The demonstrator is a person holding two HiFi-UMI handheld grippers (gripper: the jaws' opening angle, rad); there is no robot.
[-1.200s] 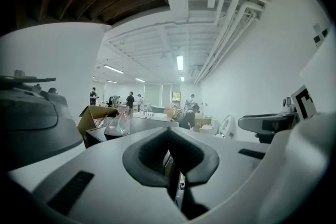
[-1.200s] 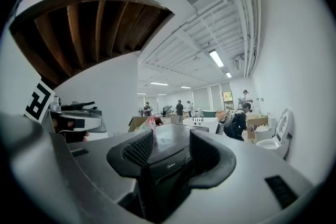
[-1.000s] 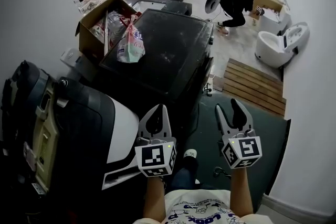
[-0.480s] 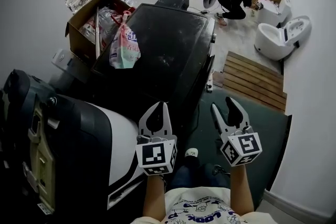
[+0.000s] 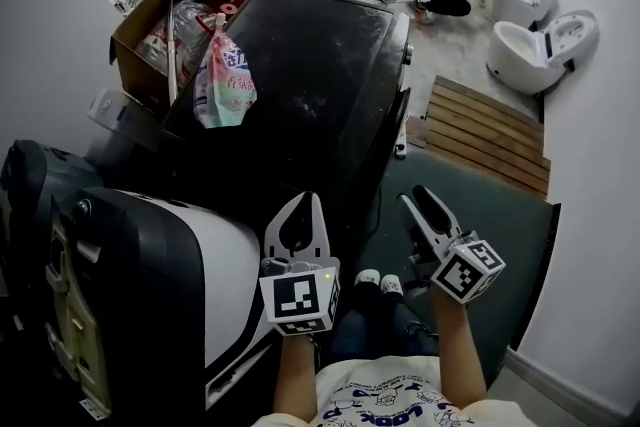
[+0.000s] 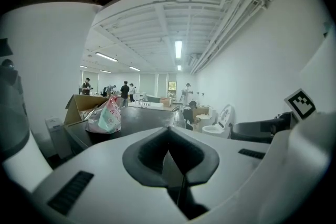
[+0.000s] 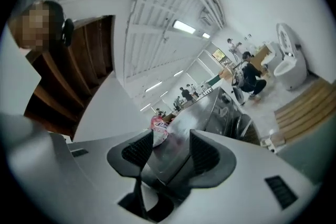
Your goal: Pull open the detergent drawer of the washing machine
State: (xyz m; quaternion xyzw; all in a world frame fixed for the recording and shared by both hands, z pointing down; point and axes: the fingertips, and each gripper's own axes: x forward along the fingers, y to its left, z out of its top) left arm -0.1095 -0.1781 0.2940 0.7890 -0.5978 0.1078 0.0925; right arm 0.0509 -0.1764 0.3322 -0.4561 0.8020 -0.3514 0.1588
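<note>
While the washing machine [image 5: 300, 65] is standing just ahead of both tools, its front facing right, the right tool [image 5: 415, 199] is hovering nearer that front, jaws apart and empty, the left tool [image 5: 304, 201] pinched together on nothing, the drawer not showing.

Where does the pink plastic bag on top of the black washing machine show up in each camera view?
Head view: pink bag upper left, on the washing machine near its left edge.
Left gripper view: bag left of centre.
Right gripper view: bag near centre, low.
Shared landmark: the washing machine's dark top, directly under the bag in all three.
</note>
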